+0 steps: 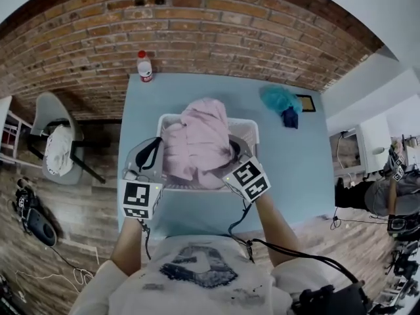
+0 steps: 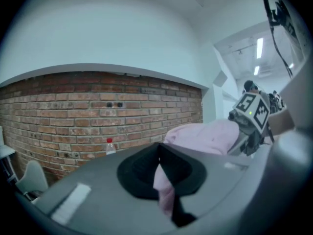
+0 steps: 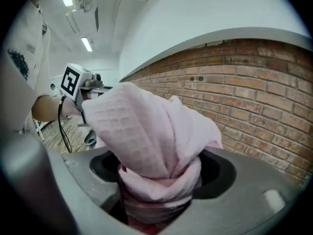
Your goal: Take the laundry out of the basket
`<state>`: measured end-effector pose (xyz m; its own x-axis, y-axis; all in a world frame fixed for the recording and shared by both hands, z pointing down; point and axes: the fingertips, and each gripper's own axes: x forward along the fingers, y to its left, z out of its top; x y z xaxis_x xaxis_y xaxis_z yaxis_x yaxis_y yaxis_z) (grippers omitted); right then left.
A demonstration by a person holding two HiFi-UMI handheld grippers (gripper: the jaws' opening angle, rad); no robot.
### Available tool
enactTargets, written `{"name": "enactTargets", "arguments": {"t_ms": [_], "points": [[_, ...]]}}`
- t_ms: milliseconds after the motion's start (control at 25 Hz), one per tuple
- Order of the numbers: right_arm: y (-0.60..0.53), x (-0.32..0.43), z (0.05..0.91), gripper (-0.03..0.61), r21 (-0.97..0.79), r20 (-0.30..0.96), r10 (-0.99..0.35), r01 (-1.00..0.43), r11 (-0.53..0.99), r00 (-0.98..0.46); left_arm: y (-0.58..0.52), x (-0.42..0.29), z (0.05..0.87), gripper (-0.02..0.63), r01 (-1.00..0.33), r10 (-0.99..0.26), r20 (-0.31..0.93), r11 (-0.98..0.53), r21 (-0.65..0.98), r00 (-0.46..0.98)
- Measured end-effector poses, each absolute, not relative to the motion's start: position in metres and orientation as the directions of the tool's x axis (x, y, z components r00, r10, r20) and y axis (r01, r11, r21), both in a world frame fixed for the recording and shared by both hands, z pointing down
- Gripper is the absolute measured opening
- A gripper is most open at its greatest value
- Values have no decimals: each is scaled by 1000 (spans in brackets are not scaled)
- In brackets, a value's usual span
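Lifting step: pale pink waffle-weave cloth [image 1: 197, 143] is heaped in the white plastic laundry basket [image 1: 244, 125] and not clear of it.
Left gripper [image 2: 161, 180]: jaws pinching a thin fold of the cloth.
Right gripper [image 3: 159, 195]: jaws clamped round a thick bunch.
Plan: I'd raise both grippers level until the hem clears the rim.

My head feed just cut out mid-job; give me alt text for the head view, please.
The left gripper and right gripper grip a pink cloth heaped over a white laundry basket on a light blue table. A red-capped bottle stands at the table's far edge and a teal cloth lies at its far right.
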<state>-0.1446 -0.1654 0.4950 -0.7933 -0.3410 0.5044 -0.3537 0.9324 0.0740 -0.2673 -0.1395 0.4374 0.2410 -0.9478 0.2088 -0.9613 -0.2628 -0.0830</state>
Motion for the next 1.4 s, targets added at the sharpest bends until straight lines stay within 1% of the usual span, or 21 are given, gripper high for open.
{"name": "enactTargets", "arguments": {"t_ms": [200,360,720,960,1400], "points": [[-170,-130,448,385,105,422,-464,-466,879,-779,-141,-274,428,-9,-967,-958,163,-249,-62,236],[-172,-114,418,385,140,380,-535,-525,839,-755,-144,-266,419,-9,-964,-958,140,-260,-60,250],[-180,-67,385,385,194,301,-630,-601,775,-716,-151,-233,396,-9,-956,-958,110,-276,-97,265],[-188,-7,374,385,194,259,-670,-643,741,-695,-159,-181,391,-9,-954,-958,117,-275,-121,261],[-199,133,369,385,178,229,-749,-730,660,-622,-178,-45,391,-9,-927,-934,141,-347,-144,328]]}}
